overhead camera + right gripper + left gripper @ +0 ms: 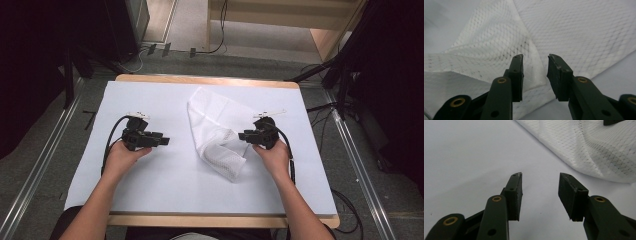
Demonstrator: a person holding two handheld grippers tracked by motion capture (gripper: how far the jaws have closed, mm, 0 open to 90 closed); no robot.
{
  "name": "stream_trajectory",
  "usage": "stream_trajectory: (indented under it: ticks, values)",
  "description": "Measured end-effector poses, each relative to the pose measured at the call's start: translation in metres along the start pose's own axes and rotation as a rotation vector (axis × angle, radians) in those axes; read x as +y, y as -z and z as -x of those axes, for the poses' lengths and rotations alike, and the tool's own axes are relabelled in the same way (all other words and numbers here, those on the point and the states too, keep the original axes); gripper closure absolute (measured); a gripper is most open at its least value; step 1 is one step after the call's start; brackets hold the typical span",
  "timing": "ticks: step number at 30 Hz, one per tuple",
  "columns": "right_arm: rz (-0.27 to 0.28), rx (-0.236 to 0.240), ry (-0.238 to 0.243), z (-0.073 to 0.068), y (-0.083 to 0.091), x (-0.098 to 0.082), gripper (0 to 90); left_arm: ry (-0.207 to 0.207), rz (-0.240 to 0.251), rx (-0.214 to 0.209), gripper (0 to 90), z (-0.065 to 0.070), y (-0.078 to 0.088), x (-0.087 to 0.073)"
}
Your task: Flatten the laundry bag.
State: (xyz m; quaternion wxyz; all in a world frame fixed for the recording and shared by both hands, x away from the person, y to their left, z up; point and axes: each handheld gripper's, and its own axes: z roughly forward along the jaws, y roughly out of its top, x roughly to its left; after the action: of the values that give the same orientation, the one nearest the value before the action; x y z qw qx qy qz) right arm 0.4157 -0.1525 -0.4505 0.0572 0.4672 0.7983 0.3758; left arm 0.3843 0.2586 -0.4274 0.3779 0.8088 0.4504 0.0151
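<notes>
two forearms are coming in from the bottom edge of the high view, each hand wrapped around a set of black tongs above a desk [150,200] covered in white paper. left tongs [165,141] are hovering over bare paper, well apart from the cloth, pointing toward it; in the left gripper view their jaws are standing apart with nothing between them. right tongs [242,135] are sitting at the right edge of a white mesh cloth [215,130], pointing into it. in the right gripper view their jaws are standing apart just above the mesh, and no fabric is pinched between the pads. that cloth is lying crumpled and folded over itself near the middle of the desk, slightly right of centre, running from the far side down toward the person.
</notes>
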Motion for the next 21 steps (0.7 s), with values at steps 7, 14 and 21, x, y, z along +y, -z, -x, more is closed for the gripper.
stream_trajectory:
  ticks: [7, 14, 21]
  values:
    - [-0.075, -0.025, 0.026, -0.004, -0.017, -0.005, 73.8, 0.004, 0.006, 0.005, 54.8, -0.002, 0.001, 0.0]
    - [-0.108, -0.054, 0.068, -0.011, -0.019, -0.002, 89.1, 0.006, 0.005, 0.006, 54.7, -0.002, 0.002, -0.001]
    - [-0.054, 0.028, 0.047, -0.021, -0.008, 0.011, 89.6, 0.012, 0.009, 0.011, 54.7, -0.005, 0.004, -0.002]
